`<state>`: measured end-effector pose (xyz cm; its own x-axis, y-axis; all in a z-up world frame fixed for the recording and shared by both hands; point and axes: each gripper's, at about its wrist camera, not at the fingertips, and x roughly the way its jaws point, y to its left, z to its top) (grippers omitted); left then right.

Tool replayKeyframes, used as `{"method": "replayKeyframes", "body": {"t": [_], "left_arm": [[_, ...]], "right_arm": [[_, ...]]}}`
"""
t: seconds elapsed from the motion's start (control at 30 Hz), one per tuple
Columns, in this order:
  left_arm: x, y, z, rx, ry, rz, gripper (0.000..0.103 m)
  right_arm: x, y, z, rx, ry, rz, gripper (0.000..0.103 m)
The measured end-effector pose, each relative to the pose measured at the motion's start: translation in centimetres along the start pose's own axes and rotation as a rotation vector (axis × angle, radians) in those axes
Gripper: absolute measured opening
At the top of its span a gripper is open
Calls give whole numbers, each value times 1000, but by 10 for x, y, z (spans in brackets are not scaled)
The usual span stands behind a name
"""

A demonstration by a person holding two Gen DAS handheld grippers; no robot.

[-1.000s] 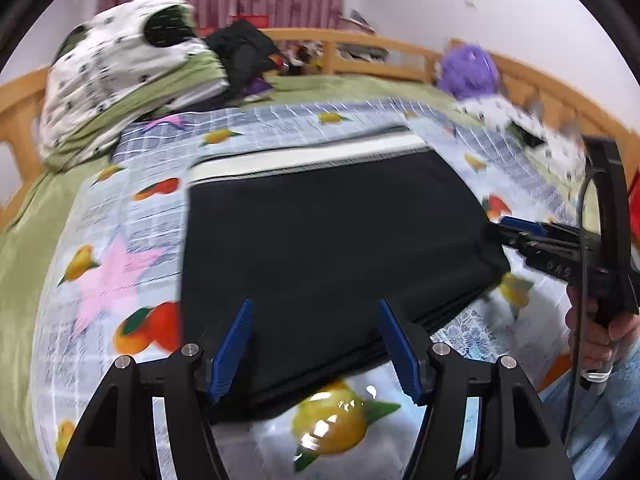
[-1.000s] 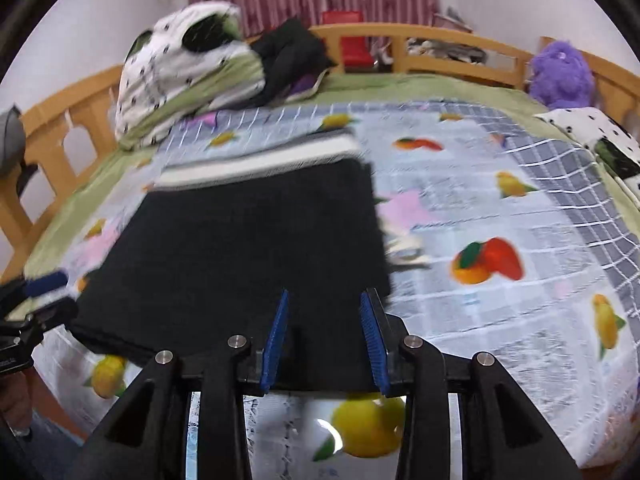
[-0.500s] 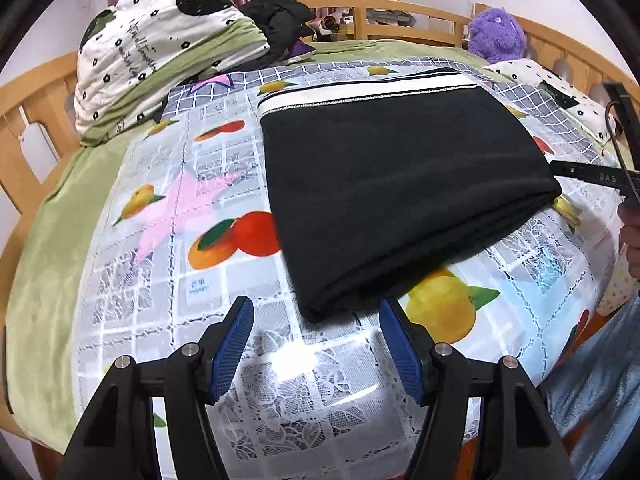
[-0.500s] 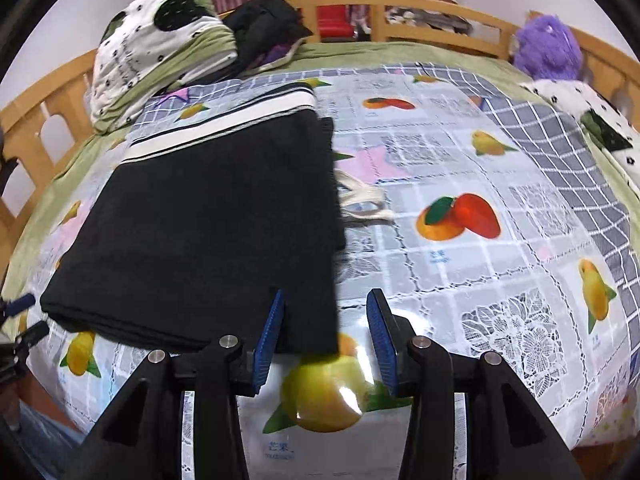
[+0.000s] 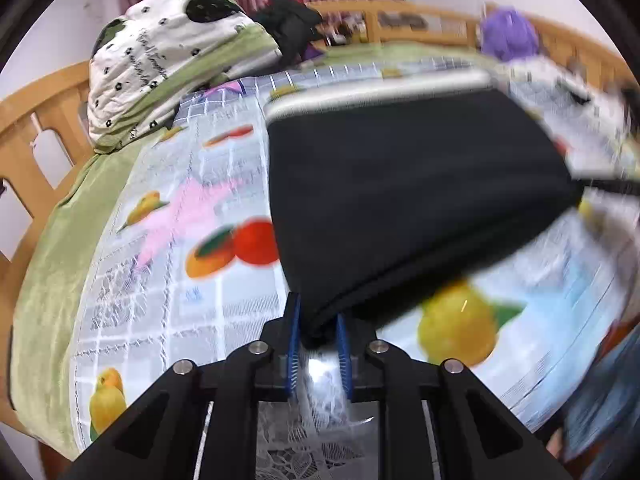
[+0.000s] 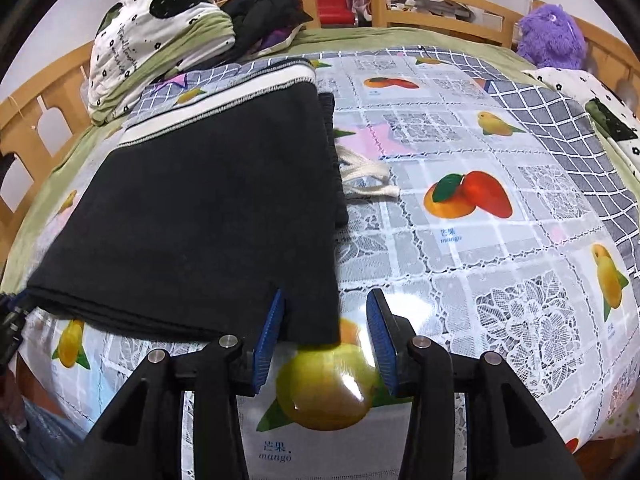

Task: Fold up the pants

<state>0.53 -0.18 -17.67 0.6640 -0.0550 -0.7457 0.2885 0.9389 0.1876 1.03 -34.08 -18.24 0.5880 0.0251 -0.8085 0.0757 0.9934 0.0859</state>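
Black pants [image 6: 208,200]: lying part-folded on the bed [image 6: 500,240]. Left hand-held gripper [image 5: 317,338] is pinching their near corner; right hand-held gripper [image 6: 326,330] is gaping, straddling the opposite corner. Further folding remaining.

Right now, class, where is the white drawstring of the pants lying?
In the right wrist view, the white drawstring lies on the fruit-print cover, just right of the folded black pants and left of the printed mango pair, ahead of the open right gripper.
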Motion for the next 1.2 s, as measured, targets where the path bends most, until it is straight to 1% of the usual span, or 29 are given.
{"method": "replayKeyframes", "body": {"t": [0.03, 0.07, 0.1, 0.13, 0.17, 0.2, 0.23, 0.27, 0.3, 0.33, 0.37, 0.4, 0.43, 0.47, 0.5, 0.53, 0.6, 0.67, 0.73, 0.77, 0.8, 0.83, 0.93, 0.97, 1.0, 1.07, 1.1, 1.17, 1.2], "left_arm": [[-2, -3, -3, 13, -7, 16, 22], [-6, -4, -3, 16, -4, 3, 32], [-9, -6, -4, 21, 5, -26, 47], [-13, -7, -5, 32, 2, -67, 54], [-14, -9, -5, 44, -5, -72, 64], [-14, -13, -5, 72, -13, -46, 65], [-11, -19, -5, 106, -14, 7, 65], [-7, -21, -4, 118, -9, 27, 65], [-1, -24, -2, 127, 0, 39, 55], [2, -25, 1, 123, -10, 41, 43], [2, -24, 4, 108, -19, 46, 29], [-1, -20, 6, 80, -39, 49, 19], [-6, -11, 8, 24, -61, 19, 18], [-7, -5, 7, -9, -61, -6, 18], [-4, -1, 5, -22, -38, -19, 19], [4, -1, 1, -17, 4, -10, 19], [3, -5, -4, 7, 23, 19, 24], [-6, -3, -6, -3, 55, 8, 24], [-20, 8, -8, -53, 46, -29, 24], [-27, 13, -9, -78, 35, -43, 25], [-36, 18, -8, -104, 17, -52, 29], [-43, 23, -4, -123, -10, -60, 30], [-46, 23, 23, -127, -50, -94, 30], [-45, 19, 34, -129, -63, -112, 30], [-41, 15, 47, -131, -79, -149, 30], [-27, 6, 59, -125, -71, -178, 35], [-18, 2, 61, -117, -49, -176, 35], [6, -7, 51, -93, 22, -156, 36], [15, -7, 44, -88, 51, -150, 36]], "right_arm": [[0, 1, 0, -9, -2, -6, 43], [-1, 2, 0, -15, -4, -9, 43], [-2, 3, 0, -20, -5, -10, 43], [-3, 3, 0, -19, -5, -6, 43], [-3, 2, 0, -15, -5, -2, 43], [-3, 2, 0, -10, -3, 1, 43], [-2, 1, 0, -5, -1, 6, 43], [-2, 0, 0, -3, 0, 8, 43], [-2, 0, 0, -2, 0, 10, 43], [-2, 0, -1, -3, 0, 9, 43], [-3, 0, -1, -5, -1, 7, 43], [-3, 1, -1, -7, -2, 5, 43], [-4, 1, -1, -11, -4, 4, 43], [-4, 1, -2, -14, -5, 4, 43], [-5, 0, -2, -14, -6, 4, 43], [-4, 0, -3, -11, -4, 5, 43], [0, -1, -5, -9, 14, 4, 43], [-2, 0, -5, -25, 10, -7, 43], [-15, -1, -2, -37, -15, -19, 43], [-22, -3, -1, -35, -34, -10, 43], [-31, -4, 0, -30, -62, 1, 43], [-41, -4, 3, -27, -97, 16, 43], [-48, 3, 11, -50, -139, 79, 43], [-44, 8, 15, -59, -141, 99, 43], [-40, 12, 18, -67, -140, 114, 43], [-29, 19, 21, -85, -140, 128, 43], [-22, 22, 20, -104, -131, 115, 43], [6, 26, 12, -152, -33, 14, 42], [21, 25, 6, -164, 23, -17, 42]]}}
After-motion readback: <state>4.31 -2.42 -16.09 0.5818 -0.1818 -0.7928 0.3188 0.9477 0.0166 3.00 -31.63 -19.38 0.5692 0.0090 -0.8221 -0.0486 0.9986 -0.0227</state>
